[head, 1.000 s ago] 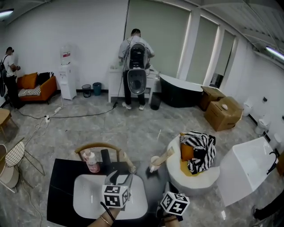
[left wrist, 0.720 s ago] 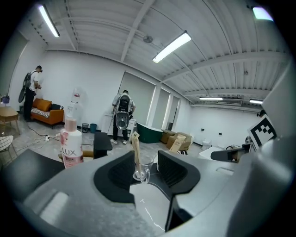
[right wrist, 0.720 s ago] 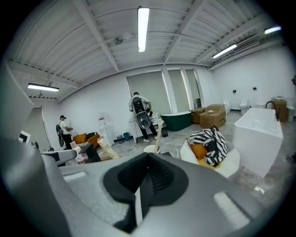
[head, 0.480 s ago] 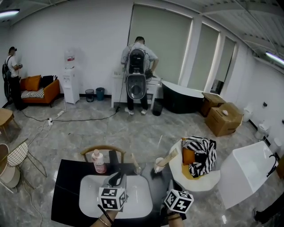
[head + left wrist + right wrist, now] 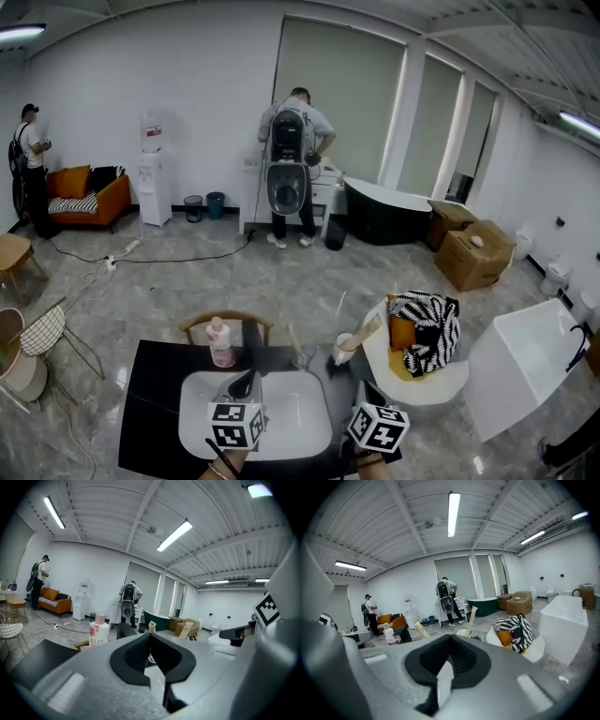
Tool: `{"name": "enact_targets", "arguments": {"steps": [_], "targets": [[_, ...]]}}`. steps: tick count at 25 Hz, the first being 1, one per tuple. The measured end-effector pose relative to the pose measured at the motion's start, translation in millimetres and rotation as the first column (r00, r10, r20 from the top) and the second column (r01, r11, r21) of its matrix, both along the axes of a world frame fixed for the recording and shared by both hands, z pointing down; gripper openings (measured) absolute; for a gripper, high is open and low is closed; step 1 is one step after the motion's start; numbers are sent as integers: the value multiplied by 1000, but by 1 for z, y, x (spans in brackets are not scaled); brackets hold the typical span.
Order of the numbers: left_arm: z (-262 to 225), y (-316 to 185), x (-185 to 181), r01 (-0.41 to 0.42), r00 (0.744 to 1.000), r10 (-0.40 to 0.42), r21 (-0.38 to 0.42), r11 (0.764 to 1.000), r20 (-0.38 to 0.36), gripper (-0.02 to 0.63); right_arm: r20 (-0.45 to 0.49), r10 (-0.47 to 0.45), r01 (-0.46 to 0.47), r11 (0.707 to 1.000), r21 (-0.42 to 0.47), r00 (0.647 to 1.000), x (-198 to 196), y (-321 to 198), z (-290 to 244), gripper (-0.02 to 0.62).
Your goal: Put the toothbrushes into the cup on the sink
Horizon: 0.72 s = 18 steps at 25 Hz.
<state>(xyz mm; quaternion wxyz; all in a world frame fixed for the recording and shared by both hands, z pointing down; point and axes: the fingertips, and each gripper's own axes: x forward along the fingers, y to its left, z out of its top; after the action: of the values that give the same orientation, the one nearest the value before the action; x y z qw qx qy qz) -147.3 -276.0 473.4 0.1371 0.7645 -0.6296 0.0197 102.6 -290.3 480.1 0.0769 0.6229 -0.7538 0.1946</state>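
A clear cup stands on the black counter behind the white sink, with a beige toothbrush leaning in it. To its right a cream cup holds a second toothbrush. My left gripper hovers over the basin, short of the clear cup, shut with nothing between its jaws. In the left gripper view the gripper shows closed jaws, with a toothbrush tip just beyond them. My right gripper is at the counter's right end, shut and empty. The right gripper view shows the gripper, the cream cup and both toothbrushes.
A pink LUX bottle stands at the back left of the counter, with a chair back behind it. A round white seat with a striped cushion is at the right. People stand far off across the room.
The left gripper's jaws have gone from wide open to shut and have drawn back from the clear cup, where the toothbrush now stands. The right gripper stays shut.
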Motion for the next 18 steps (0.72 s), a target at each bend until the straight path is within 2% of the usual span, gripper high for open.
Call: {"name": "enact_targets", "arguments": {"steps": [5,18], "targets": [[0,6,-4,-4,1000,4,7,1000,-2,9,-13,-24,24,1000,0,1000,-8,9,-3,3],[6,11,2,-37,999,37,-4,999,5,9,-2,20,-20,1000,10,1000,2,19,-3,3]]}}
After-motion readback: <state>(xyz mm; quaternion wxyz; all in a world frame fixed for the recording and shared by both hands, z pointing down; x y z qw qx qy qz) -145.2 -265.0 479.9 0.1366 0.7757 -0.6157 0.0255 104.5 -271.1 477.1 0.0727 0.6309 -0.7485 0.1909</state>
